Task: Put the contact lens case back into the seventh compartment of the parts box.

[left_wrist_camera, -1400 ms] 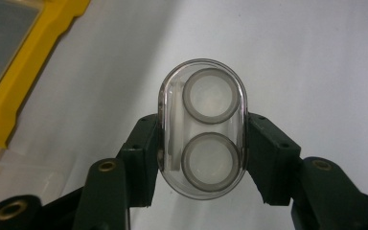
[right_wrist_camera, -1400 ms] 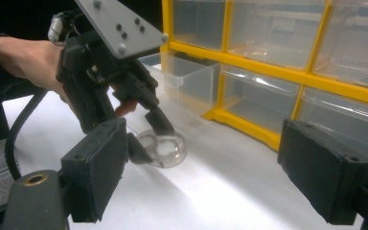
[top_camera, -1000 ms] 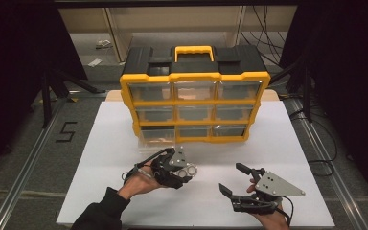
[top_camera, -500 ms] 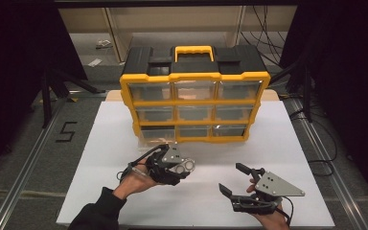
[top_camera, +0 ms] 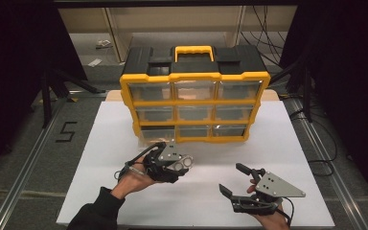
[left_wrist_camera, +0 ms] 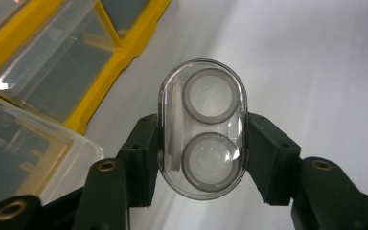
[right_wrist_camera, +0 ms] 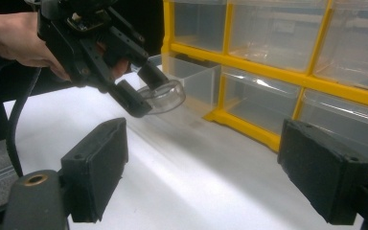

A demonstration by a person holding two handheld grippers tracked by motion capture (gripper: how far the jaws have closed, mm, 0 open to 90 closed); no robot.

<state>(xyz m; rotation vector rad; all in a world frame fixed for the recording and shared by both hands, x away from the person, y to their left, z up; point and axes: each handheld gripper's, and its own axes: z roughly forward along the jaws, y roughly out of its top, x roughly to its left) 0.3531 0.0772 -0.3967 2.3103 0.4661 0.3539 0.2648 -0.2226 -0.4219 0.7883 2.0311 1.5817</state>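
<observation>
My left gripper [top_camera: 181, 163] is shut on a clear oval case [left_wrist_camera: 202, 129] that holds two round grey-rimmed discs. Its pads [left_wrist_camera: 141, 153] press on the case's two long sides. It hovers over the white board just in front of the yellow organizer [top_camera: 194, 103], whose bottom-left drawer [top_camera: 154, 136] is pulled out. In the right gripper view the case [right_wrist_camera: 165, 96] hangs near that open drawer [right_wrist_camera: 191, 79], with the left gripper [right_wrist_camera: 146, 88] around it. My right gripper [top_camera: 231, 178] rests low at the front right, open, with nothing between its pads [right_wrist_camera: 96, 167].
The organizer has several clear drawers in a yellow frame and a black top with a yellow handle [top_camera: 192, 51]. The white board [top_camera: 115, 143] covers the table. A "5" mark [top_camera: 66, 132] lies on the grey floor strip to the left. Dark curtains flank both sides.
The left gripper with the clear case has shifted slightly up and toward the organizer. The right gripper has stayed still.
</observation>
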